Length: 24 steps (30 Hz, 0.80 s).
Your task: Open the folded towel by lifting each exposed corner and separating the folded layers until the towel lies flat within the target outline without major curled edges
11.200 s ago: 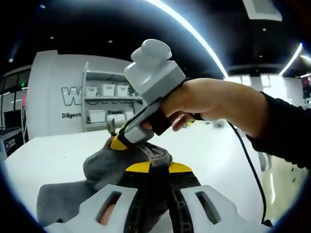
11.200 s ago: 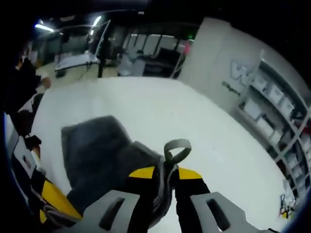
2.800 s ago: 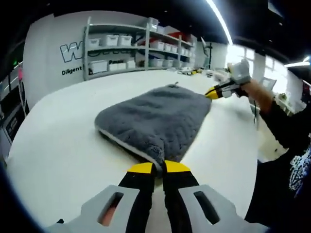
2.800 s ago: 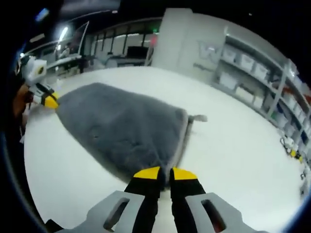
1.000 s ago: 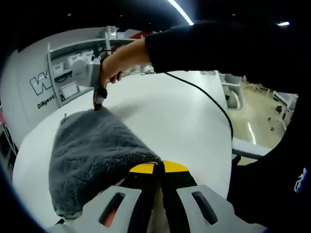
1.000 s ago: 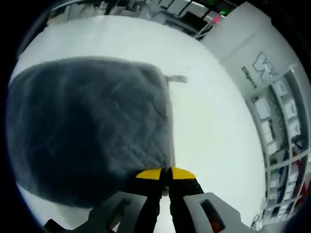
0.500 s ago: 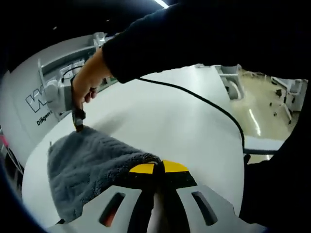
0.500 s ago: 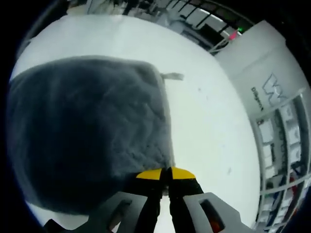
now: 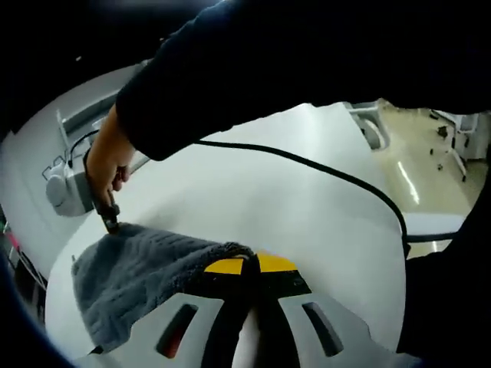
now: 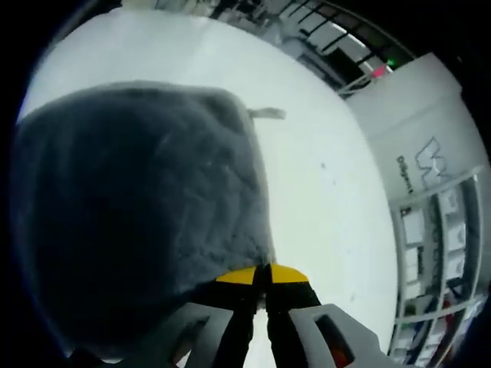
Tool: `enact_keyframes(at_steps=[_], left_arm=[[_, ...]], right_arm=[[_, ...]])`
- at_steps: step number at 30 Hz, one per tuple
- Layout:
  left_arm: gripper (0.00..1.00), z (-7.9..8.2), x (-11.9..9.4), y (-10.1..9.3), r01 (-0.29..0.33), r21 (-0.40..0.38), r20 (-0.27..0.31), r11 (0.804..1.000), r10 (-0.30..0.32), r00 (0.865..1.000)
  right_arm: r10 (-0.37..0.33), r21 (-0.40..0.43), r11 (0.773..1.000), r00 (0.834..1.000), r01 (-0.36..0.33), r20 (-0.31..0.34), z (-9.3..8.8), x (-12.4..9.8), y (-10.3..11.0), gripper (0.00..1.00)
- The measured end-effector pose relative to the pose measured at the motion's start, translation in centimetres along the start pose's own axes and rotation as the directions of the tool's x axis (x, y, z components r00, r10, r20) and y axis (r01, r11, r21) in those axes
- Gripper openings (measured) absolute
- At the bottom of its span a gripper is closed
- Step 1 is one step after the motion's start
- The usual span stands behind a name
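L tongs [image 9: 244, 266] clamped; R tongs [image 10: 266, 274] clamped; arms crossed

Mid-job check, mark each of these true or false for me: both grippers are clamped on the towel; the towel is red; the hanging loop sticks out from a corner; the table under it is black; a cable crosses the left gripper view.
1. Both grippers are shut on the towel. True: the left gripper and the right gripper each pinch an edge of it.
2. The towel is red. False: it is grey and fluffy.
3. A hanging loop sticks out from a towel corner. True, seen in the right gripper view.
4. The table is black. False: it is white.
5. A cable crosses the left gripper view. True: a black cable runs over the table below the person's sleeve.
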State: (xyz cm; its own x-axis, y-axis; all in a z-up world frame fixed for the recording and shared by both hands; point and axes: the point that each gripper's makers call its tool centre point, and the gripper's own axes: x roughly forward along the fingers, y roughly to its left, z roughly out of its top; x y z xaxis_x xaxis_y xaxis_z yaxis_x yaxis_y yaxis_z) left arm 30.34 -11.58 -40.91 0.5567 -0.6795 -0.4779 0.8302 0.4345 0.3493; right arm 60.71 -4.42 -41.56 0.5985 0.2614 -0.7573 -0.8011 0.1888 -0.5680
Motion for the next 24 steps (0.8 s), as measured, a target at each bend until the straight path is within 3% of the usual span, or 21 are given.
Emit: enact_keyframes(at_steps=[11,24], left_arm=[[0.02,0.06,0.51,-0.1,-0.018,0.048,-0.007,0.999,0.019,1.0],[0.02,-0.06,0.28,-0.17,-0.031,0.067,-0.015,0.997,0.032,0.999]], right_arm=[[-0.024,-0.01,1.0,1.0,0.024,-0.021,0.2,0.72,-0.54,0.0],[-0.022,0.006,1.0,0.999,0.022,0.041,0.13,0.74,-0.57,0.0]])
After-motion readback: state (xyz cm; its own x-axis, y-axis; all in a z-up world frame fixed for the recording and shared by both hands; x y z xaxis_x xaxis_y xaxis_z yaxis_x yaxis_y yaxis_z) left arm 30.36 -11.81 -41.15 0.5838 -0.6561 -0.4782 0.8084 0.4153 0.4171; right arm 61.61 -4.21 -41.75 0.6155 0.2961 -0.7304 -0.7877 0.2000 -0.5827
